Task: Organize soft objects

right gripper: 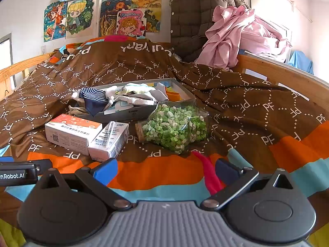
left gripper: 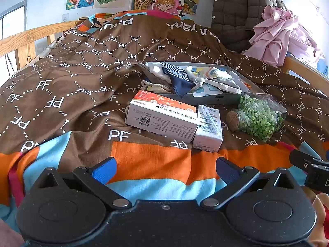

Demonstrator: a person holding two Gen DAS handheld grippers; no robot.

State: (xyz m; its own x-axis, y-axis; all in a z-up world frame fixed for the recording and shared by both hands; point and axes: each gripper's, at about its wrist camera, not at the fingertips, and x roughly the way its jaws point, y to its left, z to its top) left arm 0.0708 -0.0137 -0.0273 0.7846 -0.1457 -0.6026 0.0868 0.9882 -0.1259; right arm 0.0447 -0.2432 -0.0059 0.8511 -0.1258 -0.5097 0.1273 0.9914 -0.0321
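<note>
Left gripper (left gripper: pixel 165 171) and right gripper (right gripper: pixel 165 171): jaws wide apart, holding nothing, over the near orange stripe of the bedspread (left gripper: pixel 61 94). Beyond: two cartons (left gripper: pixel 162 115), one corked jar (left gripper: pixel 257 119). Farther: one grey tray (left gripper: pixel 226 99) heaped with crumpled socks (left gripper: pixel 181 76). Open bedspread left.

— Looking at a wooden bed frame (right gripper: pixel 283 76) under a brown quilt (right gripper: pixel 236 103)?
— Yes, backing onto a white wall (left gripper: pixel 45 2) carrying cartoon posters (right gripper: pixel 78 16), catching daylight.
</note>
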